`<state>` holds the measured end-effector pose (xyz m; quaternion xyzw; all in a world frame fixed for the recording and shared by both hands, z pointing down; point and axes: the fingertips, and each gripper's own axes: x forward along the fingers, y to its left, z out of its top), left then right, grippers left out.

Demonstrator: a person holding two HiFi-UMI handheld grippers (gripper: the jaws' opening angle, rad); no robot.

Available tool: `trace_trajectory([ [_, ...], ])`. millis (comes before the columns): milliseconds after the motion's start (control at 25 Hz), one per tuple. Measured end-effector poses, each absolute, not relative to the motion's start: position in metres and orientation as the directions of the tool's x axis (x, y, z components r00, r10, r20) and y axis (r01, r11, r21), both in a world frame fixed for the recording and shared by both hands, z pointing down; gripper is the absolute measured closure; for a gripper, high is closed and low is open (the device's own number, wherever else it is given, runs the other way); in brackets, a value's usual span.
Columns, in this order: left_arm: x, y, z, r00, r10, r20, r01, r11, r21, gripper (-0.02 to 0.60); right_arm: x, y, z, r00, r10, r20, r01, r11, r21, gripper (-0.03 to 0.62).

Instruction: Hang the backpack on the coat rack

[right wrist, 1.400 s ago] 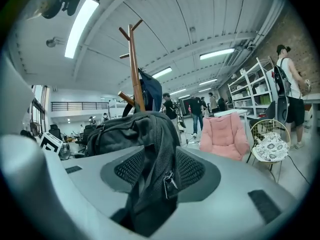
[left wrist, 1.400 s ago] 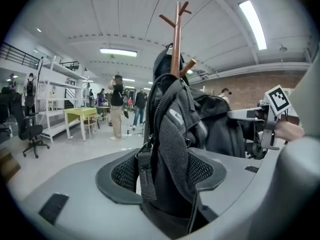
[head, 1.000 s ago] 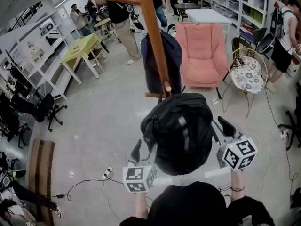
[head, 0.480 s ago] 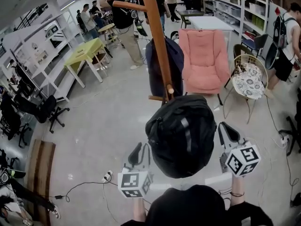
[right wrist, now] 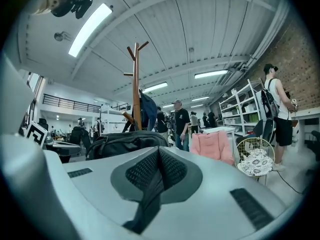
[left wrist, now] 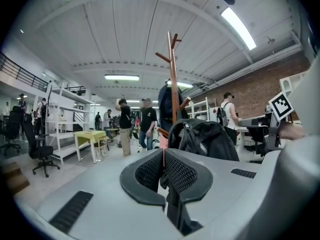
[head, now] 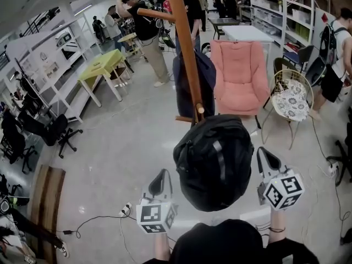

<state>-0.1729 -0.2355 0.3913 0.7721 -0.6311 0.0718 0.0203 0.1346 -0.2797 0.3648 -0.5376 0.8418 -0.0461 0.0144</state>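
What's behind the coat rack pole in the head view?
A dark jacket hangs on the far side of the rack, with a pink armchair farther back to the right. The backpack covers the pole's lower part and base.

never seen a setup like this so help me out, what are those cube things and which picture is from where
No robot: a person holds a left gripper and a right gripper, and the marker cubes are part of them. The head view comes from a camera on the person's head, looking down; the other two come from cameras riding on each gripper. Both pairs of fingers are shut on straps of the black backpack, held up off the floor before the wooden coat rack.
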Motion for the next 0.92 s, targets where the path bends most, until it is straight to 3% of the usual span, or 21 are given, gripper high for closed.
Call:
trace_trajectory([
  [920, -0.169, -0.239, 0.393, 0.191, -0.972, 0.140, -0.978, -0.200, -0.055, 0.563, 0.146, -0.286, 0.366, -0.428, -0.904, 0.008, -0.899, 0.425, -0.108, 0.582],
])
